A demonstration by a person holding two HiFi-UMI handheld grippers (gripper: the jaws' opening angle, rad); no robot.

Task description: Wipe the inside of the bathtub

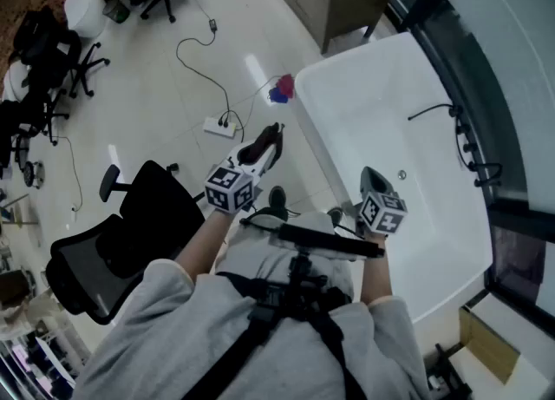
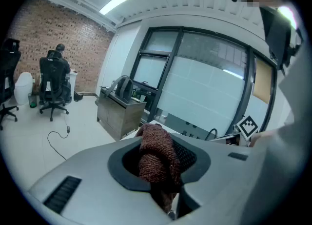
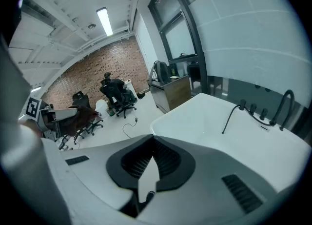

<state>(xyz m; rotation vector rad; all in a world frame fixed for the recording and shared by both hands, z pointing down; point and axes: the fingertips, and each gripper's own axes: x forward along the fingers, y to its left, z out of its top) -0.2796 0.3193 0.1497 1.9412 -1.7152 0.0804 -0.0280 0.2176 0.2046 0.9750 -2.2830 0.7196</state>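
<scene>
While we stood at the near side of the white bathtub (image 1: 381, 99), its inside lay bare and no wiping was under way yet. Our left gripper (image 1: 269, 140) hung over the floor just beside the tub's near rim, with its jaws clamped on a reddish-brown knitted cloth (image 2: 156, 158). The cloth was bunched between the pads and bulged up past the tips. Our right gripper (image 3: 153, 138) was pointed down over the tub, its jaws closed tip to tip with nothing between them. We judged the cloth light, soft and limp, likely to fold or drag wherever it was pushed, so the hold on a thick bunched part seemed sound. The wad standing proud of the tips looked like the part to press on the wall, so that cloth and not the jaws would meet it. The tub looked hard, smooth and glossy, and we expected the cloth to slide over it easily. The dark fittings (image 1: 464, 134) on the far rim seemed the only place where the knit might snag.
</scene>
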